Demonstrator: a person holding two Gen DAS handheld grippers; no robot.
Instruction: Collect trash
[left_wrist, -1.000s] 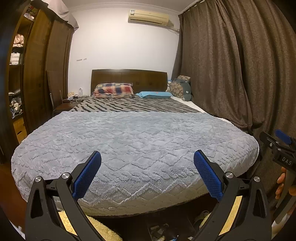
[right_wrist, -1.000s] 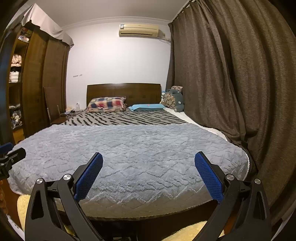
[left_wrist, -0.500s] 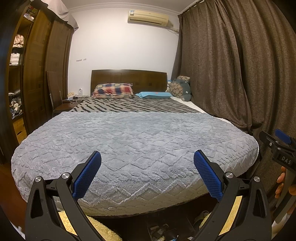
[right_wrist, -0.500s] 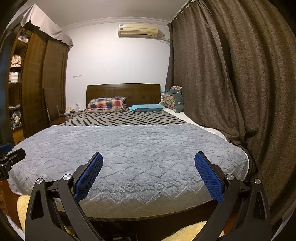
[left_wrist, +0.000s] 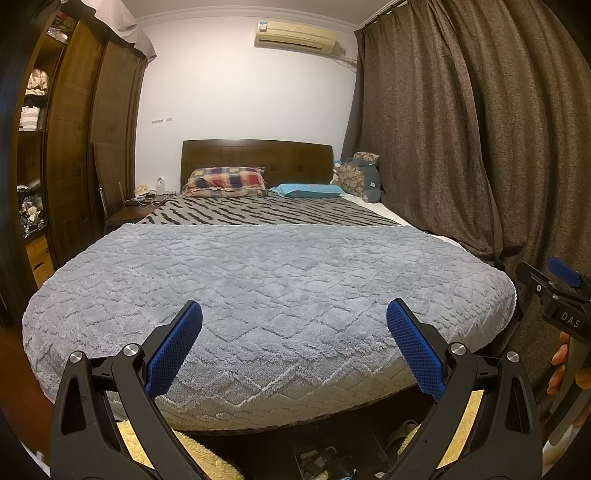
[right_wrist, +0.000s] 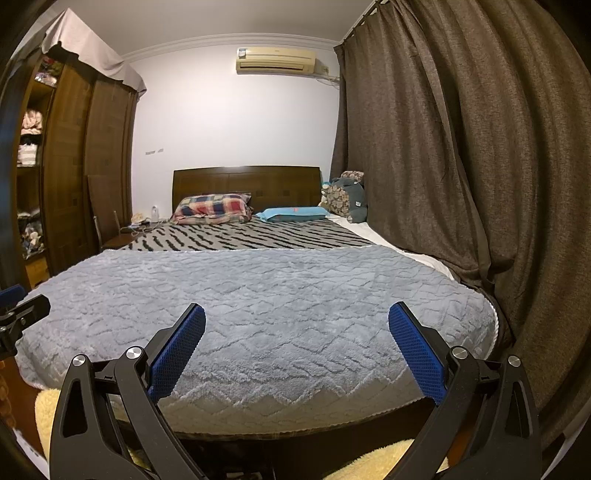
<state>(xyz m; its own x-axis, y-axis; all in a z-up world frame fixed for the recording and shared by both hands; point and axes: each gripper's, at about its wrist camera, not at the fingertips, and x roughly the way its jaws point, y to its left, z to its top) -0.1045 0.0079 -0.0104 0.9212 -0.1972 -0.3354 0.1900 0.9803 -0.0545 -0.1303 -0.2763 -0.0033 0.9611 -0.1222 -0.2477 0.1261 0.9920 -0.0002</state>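
Grey blanket (left_wrist: 266, 288) fills fwd view; curtain (left_wrist: 461, 129) rt, wardrobe (left_wrist: 74, 147) lft.

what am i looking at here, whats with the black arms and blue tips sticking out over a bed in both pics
Those are two hand-held grabbing tools, not a robot. A person holds one in each hand, and each has a wide-angle camera looking forward along its two fingers.

One picture is from the left claw, the other from the right claw. Both are wide open and hold nothing. The right claw also shows at the edge of the left picture, with the person's fingers behind it.

Both face the fluffy grey blanket on a bed with a dark wooden headboard. Farther back lie a plaid pillow and a flat blue pillow. No trash is visible on the blanket.
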